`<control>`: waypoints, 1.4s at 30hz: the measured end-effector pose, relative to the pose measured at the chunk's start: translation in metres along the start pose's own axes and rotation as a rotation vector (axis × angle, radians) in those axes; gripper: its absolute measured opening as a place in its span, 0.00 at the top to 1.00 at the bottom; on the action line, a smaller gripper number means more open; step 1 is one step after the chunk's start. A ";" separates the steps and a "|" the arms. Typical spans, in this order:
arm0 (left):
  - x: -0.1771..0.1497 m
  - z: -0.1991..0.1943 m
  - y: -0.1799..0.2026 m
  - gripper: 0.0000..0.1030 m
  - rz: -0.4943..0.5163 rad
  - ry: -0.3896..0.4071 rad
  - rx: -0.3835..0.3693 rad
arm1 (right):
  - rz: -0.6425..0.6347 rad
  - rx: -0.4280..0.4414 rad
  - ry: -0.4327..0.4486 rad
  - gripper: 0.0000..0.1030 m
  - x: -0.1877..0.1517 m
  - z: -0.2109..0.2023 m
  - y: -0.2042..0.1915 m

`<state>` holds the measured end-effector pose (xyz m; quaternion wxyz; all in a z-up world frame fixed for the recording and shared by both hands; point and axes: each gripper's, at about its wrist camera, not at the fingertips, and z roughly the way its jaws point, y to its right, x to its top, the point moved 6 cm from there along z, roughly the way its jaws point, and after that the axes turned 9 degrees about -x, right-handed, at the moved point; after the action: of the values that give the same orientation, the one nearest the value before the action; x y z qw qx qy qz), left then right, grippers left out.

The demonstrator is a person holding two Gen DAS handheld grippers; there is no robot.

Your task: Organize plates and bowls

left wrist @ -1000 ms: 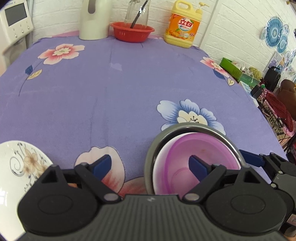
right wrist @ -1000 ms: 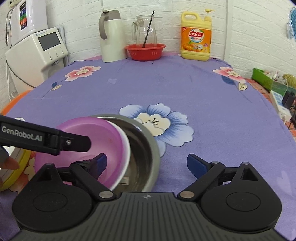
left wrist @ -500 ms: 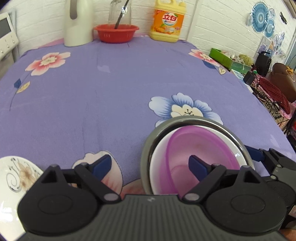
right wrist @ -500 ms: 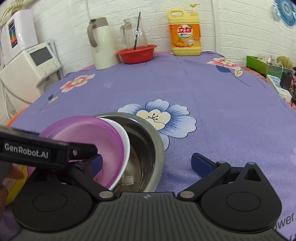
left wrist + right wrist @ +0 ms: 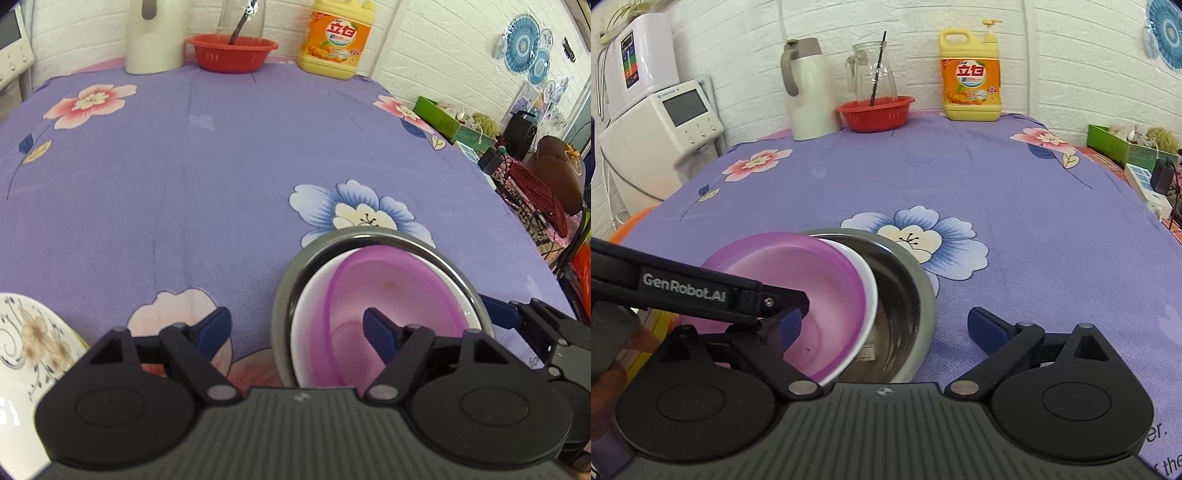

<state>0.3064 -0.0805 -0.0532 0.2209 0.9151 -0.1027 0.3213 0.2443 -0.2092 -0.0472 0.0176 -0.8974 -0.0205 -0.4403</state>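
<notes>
Three bowls nest near the table's front edge: a purple plastic bowl (image 5: 798, 291) tilted inside a white bowl (image 5: 868, 295), inside a round steel bowl (image 5: 908, 295). Both the left gripper (image 5: 297, 328) and right gripper (image 5: 882, 325) are spread wide, holding nothing. Bare purple floral tablecloth (image 5: 184, 166) stretches beyond.

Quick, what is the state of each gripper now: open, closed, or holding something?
Left gripper: open, holding nothing; one finger is inside the purple bowl.
Right gripper: open, holding nothing, jaws spread around the metal bowl.
</notes>
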 end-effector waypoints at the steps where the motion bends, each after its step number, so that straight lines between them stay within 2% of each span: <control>1: 0.000 0.000 -0.001 0.26 -0.002 0.002 0.000 | -0.001 0.003 -0.003 0.00 0.000 0.001 0.000; 17: 0.000 0.000 -0.002 0.26 0.002 0.005 -0.010 | 0.029 0.022 -0.028 0.00 -0.004 0.001 0.002; 20: -0.004 -0.003 0.002 0.35 0.004 0.013 -0.029 | 0.023 0.023 -0.017 0.00 -0.005 -0.002 -0.001; 22: -0.007 -0.004 0.005 0.50 -0.010 0.022 -0.059 | 0.022 0.030 -0.010 0.02 -0.006 -0.003 -0.003; 24: -0.008 -0.003 0.008 0.52 -0.018 0.032 -0.063 | 0.036 0.023 0.008 0.07 -0.008 -0.003 -0.002; 28: -0.008 -0.007 0.012 0.55 -0.057 0.028 -0.055 | 0.064 0.013 -0.005 0.10 -0.007 -0.004 -0.004; 30: -0.007 -0.016 0.016 0.56 -0.056 0.046 -0.078 | 0.065 0.002 0.010 0.10 -0.005 -0.014 -0.005; 32: -0.004 -0.027 0.019 0.56 -0.052 0.071 -0.080 | 0.055 -0.001 0.034 0.14 -0.001 -0.024 -0.009; 35: 0.000 -0.045 0.015 0.56 -0.063 0.111 -0.084 | 0.034 -0.006 0.079 0.14 0.008 -0.036 -0.018; 38: 0.001 -0.064 0.004 0.56 -0.083 0.146 -0.056 | 0.010 0.020 0.100 0.14 0.016 -0.040 -0.031; 42: -0.001 -0.099 -0.027 0.56 -0.141 0.203 -0.003 | -0.049 0.085 0.132 0.14 0.027 -0.044 -0.067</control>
<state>0.2603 -0.0100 0.0058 0.2536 0.8824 -0.0156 0.3959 0.2227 -0.1442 0.0018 0.0464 -0.8642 -0.0600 -0.4974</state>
